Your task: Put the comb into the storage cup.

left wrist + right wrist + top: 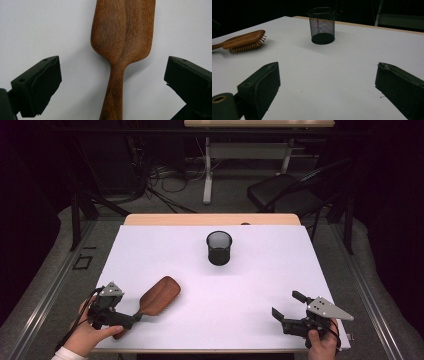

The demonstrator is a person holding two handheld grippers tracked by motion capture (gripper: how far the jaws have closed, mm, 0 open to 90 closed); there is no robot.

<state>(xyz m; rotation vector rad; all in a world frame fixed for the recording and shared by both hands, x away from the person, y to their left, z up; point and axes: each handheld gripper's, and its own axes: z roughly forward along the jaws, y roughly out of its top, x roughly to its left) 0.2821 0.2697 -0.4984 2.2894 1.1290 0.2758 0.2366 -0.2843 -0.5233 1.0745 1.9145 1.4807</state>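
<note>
A brown wooden hairbrush [160,294] lies bristles down on the white table [260,280], at the front left. My left gripper [131,320] is over its handle end. In the left gripper view the brush [120,37] runs up the middle and the left gripper [113,68] is open, its jaws wide on either side of the thin handle without touching it. A black mesh cup [219,248] stands upright at the table's middle back. My right gripper [285,303] hovers open at the front right, nothing between its jaws [327,70]; it faces the cup [322,25] and brush [244,40].
Bare white surface lies between the brush, the cup and the right gripper. Behind the table stand a dark chair [280,190] and the legs of another table [207,170], with cables on the floor.
</note>
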